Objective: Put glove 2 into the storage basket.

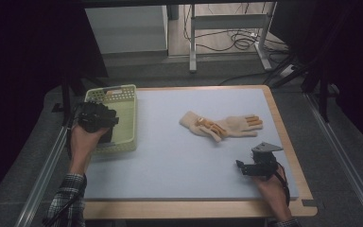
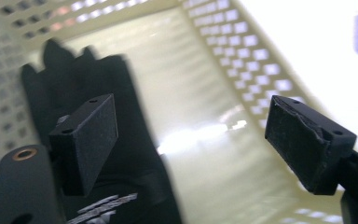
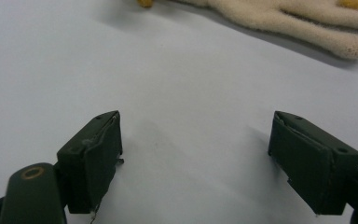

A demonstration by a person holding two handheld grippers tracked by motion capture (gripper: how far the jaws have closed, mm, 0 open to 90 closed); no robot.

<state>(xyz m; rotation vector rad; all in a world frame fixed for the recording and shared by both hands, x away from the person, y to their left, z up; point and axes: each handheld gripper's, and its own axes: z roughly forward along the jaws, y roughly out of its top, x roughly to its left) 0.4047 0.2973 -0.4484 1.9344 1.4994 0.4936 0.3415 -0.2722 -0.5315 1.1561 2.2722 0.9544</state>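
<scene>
At the near right edge of the pale blue padded counter, the right tool rests low in the person's right hand, its two black jaws spread wide with only bare counter surface between them. In the right gripper view, the fuzzy cream knitted gloves with orange fingertips lie ahead of those jaws, well apart from them and untouched. In the high view the same cream gloves lie overlapped near the middle of the counter, beyond and to the left of the right tool.

At the left side of the counter, the left tool is held by the person's left hand above the pale yellow-green perforated plastic basket. Its jaws stand spread, with nothing pinched between them. In the left gripper view, a black fabric glove with grey printed lettering lies on the basket floor, fingers pointing away from the tool. The glove sits below and behind the left-hand jaw as that view shows it, free of both pads. The gap between the jaws shows bare basket floor.
</scene>
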